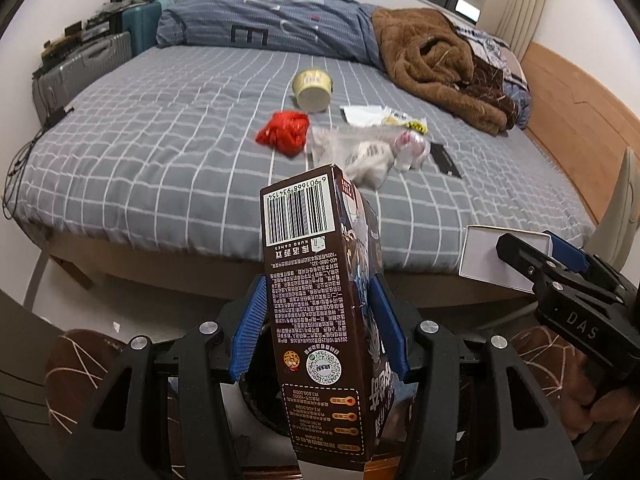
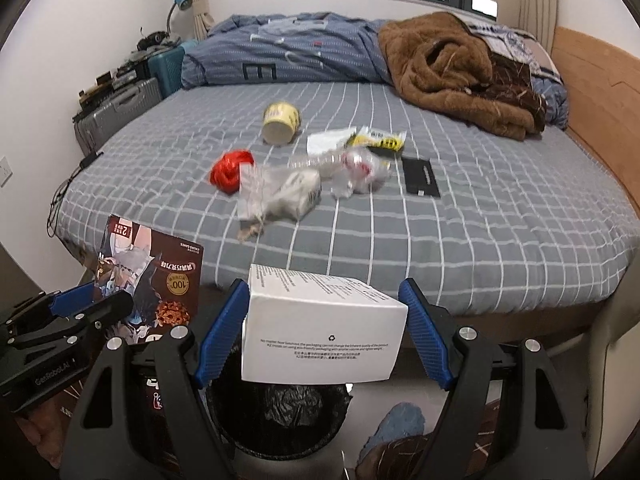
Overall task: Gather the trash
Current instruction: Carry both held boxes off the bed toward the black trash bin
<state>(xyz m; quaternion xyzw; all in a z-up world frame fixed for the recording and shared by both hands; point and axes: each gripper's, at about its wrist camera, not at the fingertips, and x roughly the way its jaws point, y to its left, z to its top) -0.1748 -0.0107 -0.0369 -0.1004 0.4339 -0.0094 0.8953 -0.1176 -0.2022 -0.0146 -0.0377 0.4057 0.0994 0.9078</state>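
**Both boxes over the bin**

My left tool [image 1: 320, 320] was clamped on the brown snack box [image 1: 316, 280], pads against its sides. My right tool [image 2: 324, 332] gripped the white box [image 2: 320, 332] the same way. Both boxes hung just off the bed's near edge, above the black-lined trash bin [image 2: 280, 408]. A red wrapper [image 2: 232, 170], yellow cup [image 2: 280, 122] and clear bags [image 2: 280, 194] lay mid-bed [image 2: 480, 240].
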